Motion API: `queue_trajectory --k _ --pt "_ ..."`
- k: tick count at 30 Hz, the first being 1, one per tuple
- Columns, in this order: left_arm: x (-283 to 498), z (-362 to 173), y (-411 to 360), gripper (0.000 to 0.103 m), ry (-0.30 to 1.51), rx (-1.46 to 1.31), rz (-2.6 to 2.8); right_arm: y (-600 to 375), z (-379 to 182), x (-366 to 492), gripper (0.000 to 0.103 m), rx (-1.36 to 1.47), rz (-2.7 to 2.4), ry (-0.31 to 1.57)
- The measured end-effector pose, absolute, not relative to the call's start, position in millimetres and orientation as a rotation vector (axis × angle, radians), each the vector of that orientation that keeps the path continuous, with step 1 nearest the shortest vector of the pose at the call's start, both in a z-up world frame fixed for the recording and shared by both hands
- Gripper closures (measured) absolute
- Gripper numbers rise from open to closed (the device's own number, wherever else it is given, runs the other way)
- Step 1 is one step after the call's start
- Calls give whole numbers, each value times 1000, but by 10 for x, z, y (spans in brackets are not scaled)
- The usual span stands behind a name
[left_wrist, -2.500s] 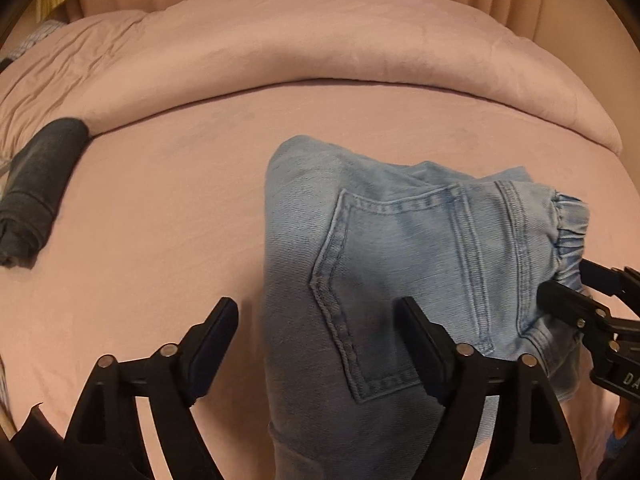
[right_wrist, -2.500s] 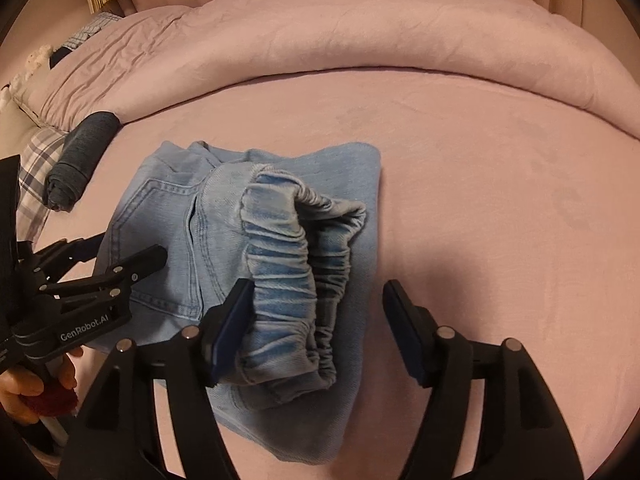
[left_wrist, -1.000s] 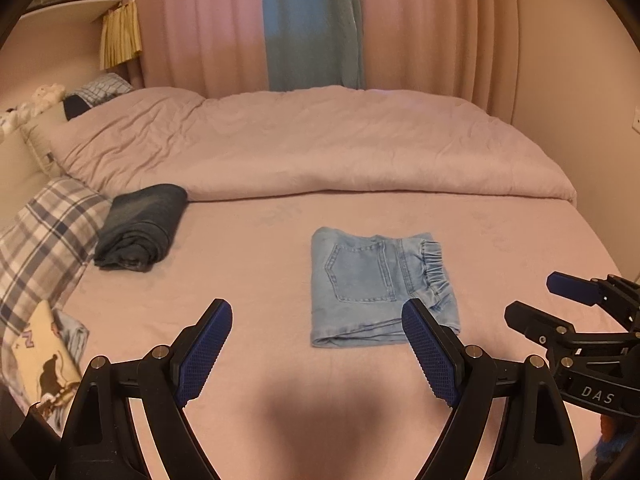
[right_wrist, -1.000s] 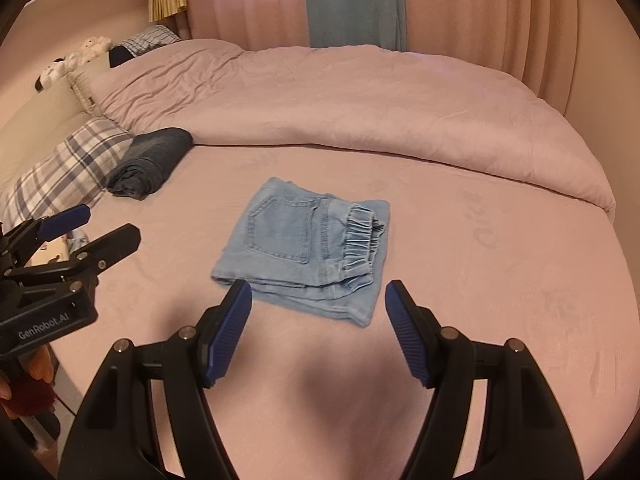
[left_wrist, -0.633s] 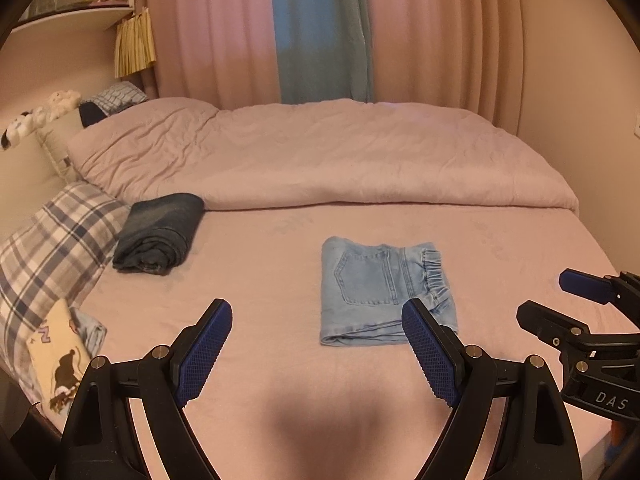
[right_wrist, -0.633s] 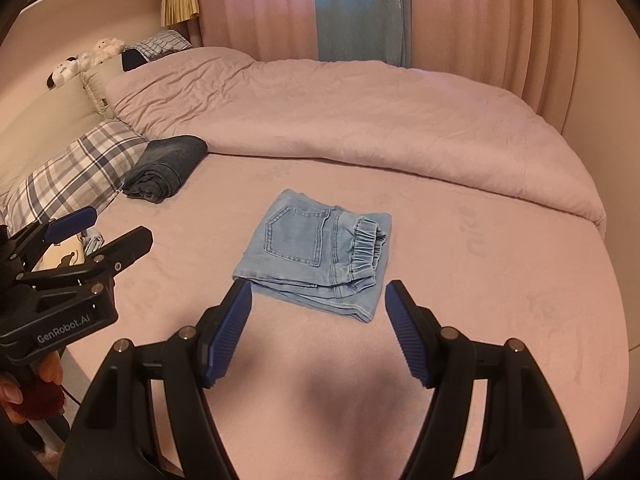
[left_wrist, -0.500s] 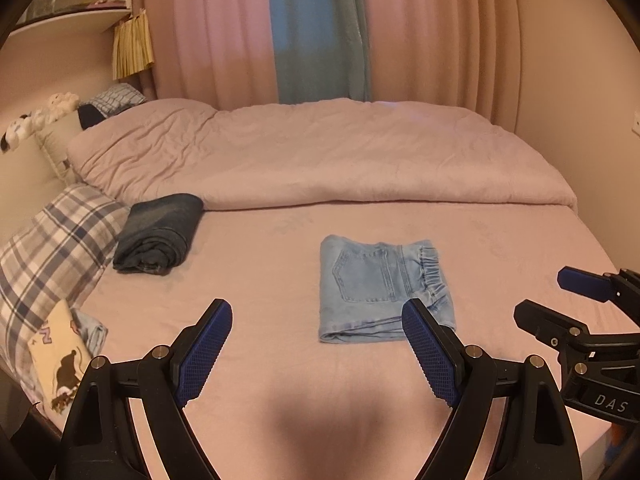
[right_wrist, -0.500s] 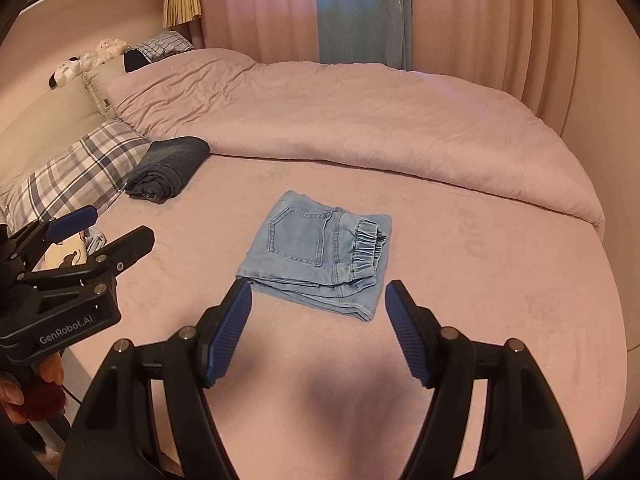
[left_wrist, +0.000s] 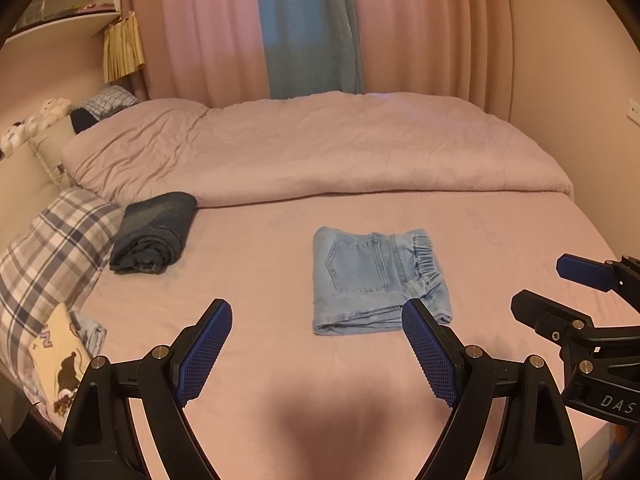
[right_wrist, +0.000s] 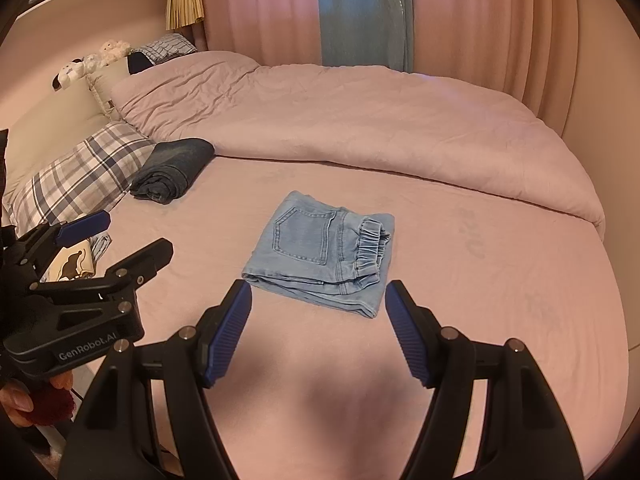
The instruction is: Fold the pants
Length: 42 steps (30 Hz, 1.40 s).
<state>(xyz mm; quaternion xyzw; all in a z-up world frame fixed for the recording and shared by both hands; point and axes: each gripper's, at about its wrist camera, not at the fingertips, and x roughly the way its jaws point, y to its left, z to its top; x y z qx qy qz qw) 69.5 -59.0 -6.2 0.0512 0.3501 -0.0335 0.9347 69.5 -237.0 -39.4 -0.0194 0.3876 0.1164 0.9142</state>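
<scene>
Left gripper [left_wrist: 316,344] and right gripper [right_wrist: 318,322] both hung spread wide, nothing between the pads, clear of the bed [left_wrist: 248,280]. Light-blue pants [left_wrist: 376,276] lay folded into a compact rectangle mid-mattress, back pocket up, elastic waistband to the right. Rolled dark jeans [left_wrist: 154,232] sat further left by the plaid pillow [left_wrist: 52,240]; duvet [left_wrist: 320,148] behind.

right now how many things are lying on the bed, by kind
light blue folded jeans: 1
dark rolled jeans: 1
plaid pillow: 1
pink duvet: 1
small printed cloth near the pillow: 1
total: 5
</scene>
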Motion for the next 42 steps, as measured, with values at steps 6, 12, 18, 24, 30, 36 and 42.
queue_trajectory --k 6,12,18,24,30,36,42 --pt "694 -80 -600 16 722 113 -73 -2370 -396 694 33 -40 239 799" --pt "699 -81 -603 16 722 117 -79 -2371 -399 690 33 -40 240 799" --pt "697 -85 -610 16 721 118 -80 -2365 -400 681 33 -41 238 799" --pt "724 -94 -603 16 725 126 -79 -2353 -405 675 33 -45 237 799" --pt "735 -96 -590 16 726 127 -84 -2351 -404 673 33 -45 237 799" --pt "741 -97 -593 16 726 128 -82 -2350 -412 679 33 -46 241 799" --pt "744 -99 -593 16 731 128 -81 -2351 -419 684 33 -48 240 800"
